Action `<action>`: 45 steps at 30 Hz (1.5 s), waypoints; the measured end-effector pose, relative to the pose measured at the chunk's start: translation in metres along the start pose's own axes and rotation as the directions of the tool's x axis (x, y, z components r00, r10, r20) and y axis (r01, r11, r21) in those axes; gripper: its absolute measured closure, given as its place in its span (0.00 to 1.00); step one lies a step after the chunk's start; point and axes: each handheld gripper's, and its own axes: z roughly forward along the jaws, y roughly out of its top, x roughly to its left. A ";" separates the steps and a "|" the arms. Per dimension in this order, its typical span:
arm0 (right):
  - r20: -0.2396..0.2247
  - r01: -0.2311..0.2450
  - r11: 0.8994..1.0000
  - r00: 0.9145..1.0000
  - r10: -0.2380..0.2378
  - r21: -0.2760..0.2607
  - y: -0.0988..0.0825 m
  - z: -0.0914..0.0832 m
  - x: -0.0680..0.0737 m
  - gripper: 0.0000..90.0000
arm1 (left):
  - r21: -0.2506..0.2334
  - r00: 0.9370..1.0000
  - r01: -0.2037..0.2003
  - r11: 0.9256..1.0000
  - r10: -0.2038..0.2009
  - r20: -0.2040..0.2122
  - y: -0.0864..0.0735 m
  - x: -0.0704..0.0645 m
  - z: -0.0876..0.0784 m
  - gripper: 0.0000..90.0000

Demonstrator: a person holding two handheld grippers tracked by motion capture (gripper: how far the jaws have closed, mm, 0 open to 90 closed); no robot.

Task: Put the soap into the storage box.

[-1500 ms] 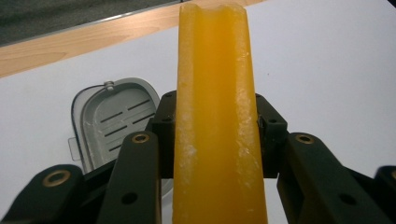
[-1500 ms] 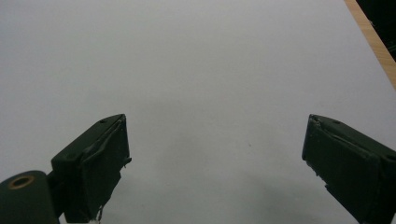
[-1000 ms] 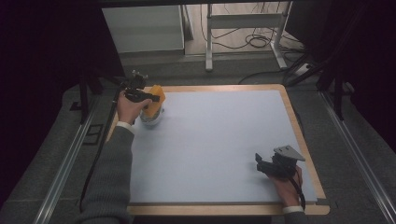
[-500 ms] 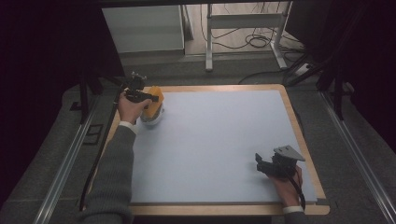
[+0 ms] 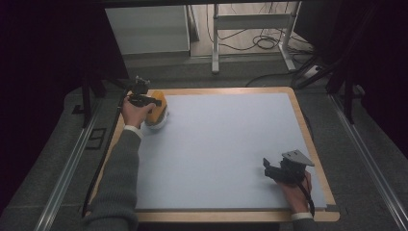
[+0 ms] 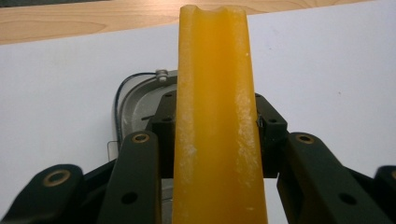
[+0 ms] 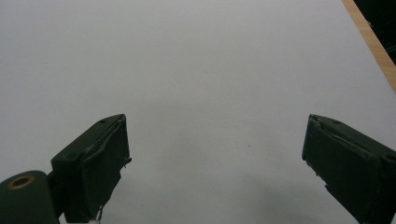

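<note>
Left gripper (image 5: 153, 101) clamps a tall orange piece (image 6: 217, 116), likely a soft silicone or sponge part, at the far-left corner of the white mat (image 5: 226, 149). Jaws press both its sides; it stands upright between them. Right under it sits a grey-and-clear base (image 6: 135, 100) with a thin wire loop, exact kind unclear, touching or just below the orange piece.

Risks: the piece looks squashy, so a hard squeeze could deform it or let it slide out if tilted. Lowering off-centre could knock the base toward the wooden frame (image 5: 219, 90) at the far edge, just beside it. Wire loop could snag a jaw.

Right gripper (image 5: 267, 170) rests near the near-right corner, jaws wide apart, nothing between them, bare mat ahead. Well apart from the work. Nothing else on the mat blocks the way.
</note>
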 end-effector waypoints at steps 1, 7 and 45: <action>0.000 0.000 1.000 1.000 0.000 -0.001 0.000 0.000 0.000 0.08 | -0.001 1.000 0.004 1.000 -0.004 -0.003 0.000 0.001 0.001 0.68; 0.001 0.000 1.000 1.000 0.000 -0.001 0.000 0.000 0.000 0.08 | -0.005 0.999 0.034 0.999 -0.034 -0.014 -0.003 0.007 0.006 0.68; 0.005 0.009 1.000 1.000 -0.009 0.001 0.000 0.000 0.001 0.08 | -0.131 0.995 -0.097 0.987 0.100 0.016 -0.029 0.000 -0.044 0.30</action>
